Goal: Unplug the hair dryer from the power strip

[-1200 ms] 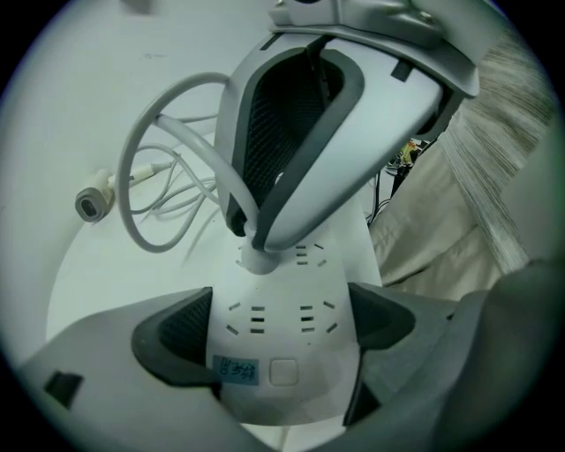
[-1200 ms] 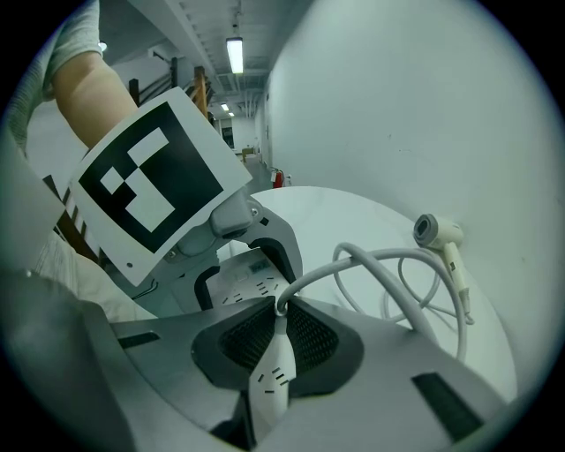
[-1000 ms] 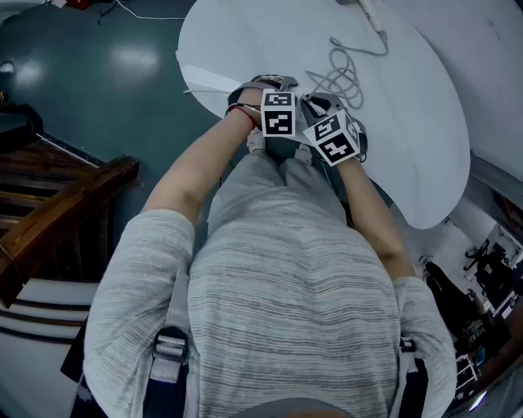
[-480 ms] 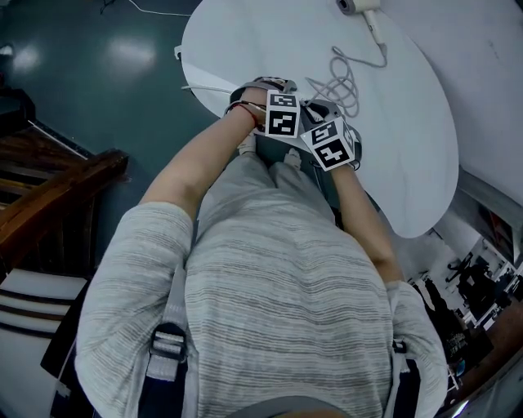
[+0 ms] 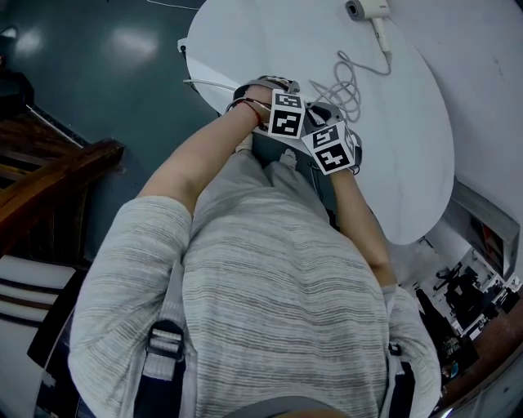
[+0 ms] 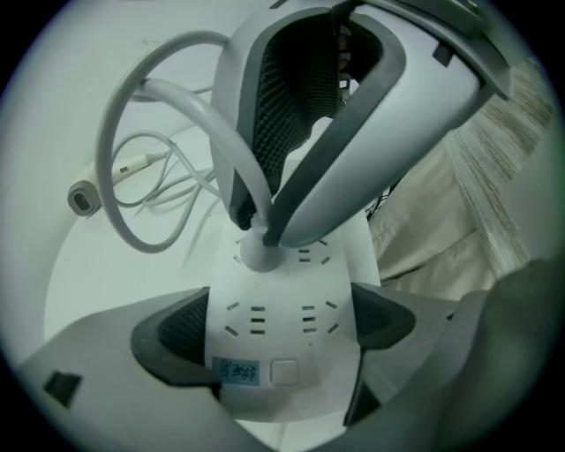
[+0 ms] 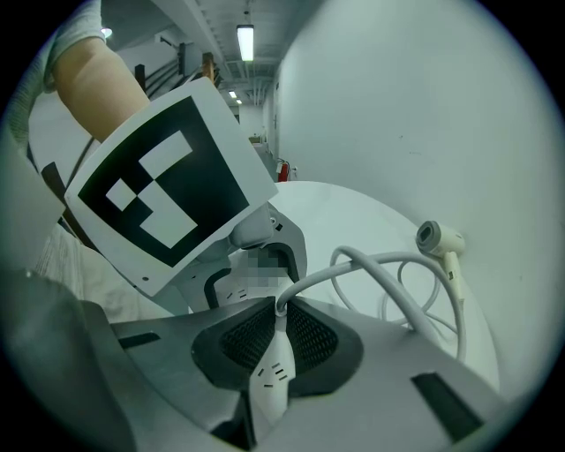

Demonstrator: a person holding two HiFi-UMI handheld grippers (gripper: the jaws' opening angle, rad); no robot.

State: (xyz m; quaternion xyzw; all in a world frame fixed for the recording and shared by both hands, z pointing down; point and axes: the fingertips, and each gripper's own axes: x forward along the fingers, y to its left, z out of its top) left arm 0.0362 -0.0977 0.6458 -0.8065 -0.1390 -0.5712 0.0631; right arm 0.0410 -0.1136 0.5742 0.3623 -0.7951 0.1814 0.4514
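A white power strip [image 6: 284, 349] lies at the near edge of the round white table [image 5: 409, 122]. My left gripper [image 6: 282, 322] is shut on it, dark pads pressing both long sides. The hair dryer's round plug [image 6: 259, 253] still sits in a socket further along the strip. My right gripper [image 6: 260, 231] comes down from above and is shut on the plug [image 7: 281, 305], the grey cord [image 7: 371, 260] leaving from its tips. The cord coils [image 5: 343, 86] across the table to the white hair dryer [image 5: 365, 10] at the far side. In the head view only the marker cubes show.
The strip's own white lead [image 5: 208, 84] runs off the table's left edge. The person's trousers [image 6: 441, 229] press close to the strip's right side. Dark wooden furniture [image 5: 57, 180] stands on the floor at the left, clutter [image 5: 466, 302] at the lower right.
Both grippers keep their places and their grips. Only the head camera has shifted, bringing the hair dryer fully into view at the top.
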